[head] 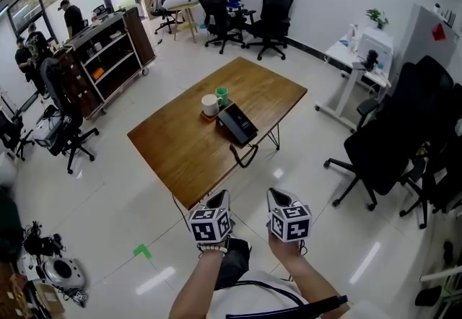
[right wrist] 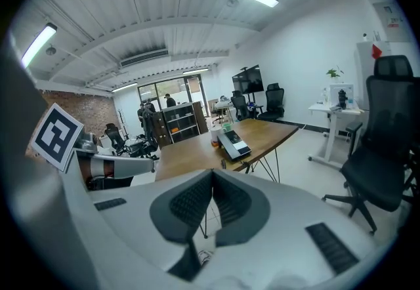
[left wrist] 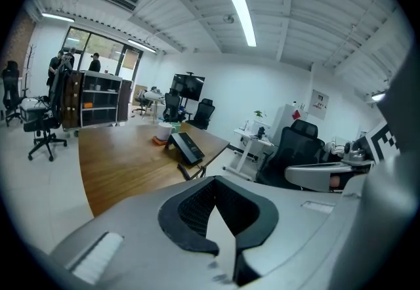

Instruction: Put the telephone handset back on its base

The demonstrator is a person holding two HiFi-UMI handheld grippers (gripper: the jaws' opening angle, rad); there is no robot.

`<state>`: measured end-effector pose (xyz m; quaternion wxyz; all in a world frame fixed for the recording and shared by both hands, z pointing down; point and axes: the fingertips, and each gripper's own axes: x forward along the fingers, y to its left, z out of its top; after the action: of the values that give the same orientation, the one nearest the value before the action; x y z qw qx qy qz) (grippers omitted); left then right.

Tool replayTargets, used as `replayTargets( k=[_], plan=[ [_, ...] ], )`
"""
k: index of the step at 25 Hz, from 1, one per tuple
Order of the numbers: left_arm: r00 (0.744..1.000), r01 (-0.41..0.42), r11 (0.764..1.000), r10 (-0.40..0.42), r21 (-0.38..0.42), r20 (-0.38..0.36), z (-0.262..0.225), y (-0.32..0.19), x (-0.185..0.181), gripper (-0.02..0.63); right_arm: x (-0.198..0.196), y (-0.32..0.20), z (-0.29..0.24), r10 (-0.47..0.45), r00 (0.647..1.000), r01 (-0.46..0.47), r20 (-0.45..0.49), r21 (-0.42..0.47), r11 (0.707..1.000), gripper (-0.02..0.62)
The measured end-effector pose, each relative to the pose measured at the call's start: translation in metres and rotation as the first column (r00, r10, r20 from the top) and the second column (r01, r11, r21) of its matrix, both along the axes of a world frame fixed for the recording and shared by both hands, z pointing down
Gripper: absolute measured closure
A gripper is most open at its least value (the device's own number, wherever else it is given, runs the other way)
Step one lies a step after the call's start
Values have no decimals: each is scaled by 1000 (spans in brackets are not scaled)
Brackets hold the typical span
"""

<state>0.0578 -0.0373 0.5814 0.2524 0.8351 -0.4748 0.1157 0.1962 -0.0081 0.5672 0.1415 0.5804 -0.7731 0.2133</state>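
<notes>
A black telephone base (head: pixel 237 124) stands tilted on the wooden table (head: pixel 180 144), near its right edge. The black handset (head: pixel 244 155) lies off the base at the table's front right edge, its cord looping over the side. The base (left wrist: pixel 186 147) and handset (left wrist: pixel 185 172) also show in the left gripper view, and the base (right wrist: pixel 234 144) in the right gripper view. My left gripper (head: pixel 219 199) and right gripper (head: pixel 276 196) hover side by side over the floor, well short of the table. Both are shut and empty, with the pads (left wrist: pixel 197 207) (right wrist: pixel 230 207) meeting.
A white mug (head: pixel 210 105) and a green cup (head: pixel 221 94) stand beside the phone base. Black office chairs (head: pixel 390 144) crowd the right side, with a white desk (head: pixel 354 58) behind them. A shelf cart (head: pixel 108 43) and people stand at the far left. Green tape (head: pixel 142 251) marks the floor.
</notes>
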Motion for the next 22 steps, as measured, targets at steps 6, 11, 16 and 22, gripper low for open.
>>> replayTargets(
  k=[6, 11, 16, 22],
  plan=[
    [1000, -8, 1000, 8, -14, -11, 4, -3, -1, 606, 6, -5, -9, 27, 1000, -26, -16, 22, 999, 592],
    [1000, -10, 1000, 9, -19, -19, 5, -3, -2, 606, 4, -6, -15, 30, 999, -29, -20, 40, 999, 592],
    [1000, -11, 1000, 10, -17, -19, 4, -3, -4, 606, -2, -5, -20, 27, 999, -26, -21, 55, 998, 592],
    [1000, -11, 1000, 10, -18, -19, 6, -1, -6, 606, -3, -4, -22, 31, 999, -29, -27, 66, 997, 592]
  ],
)
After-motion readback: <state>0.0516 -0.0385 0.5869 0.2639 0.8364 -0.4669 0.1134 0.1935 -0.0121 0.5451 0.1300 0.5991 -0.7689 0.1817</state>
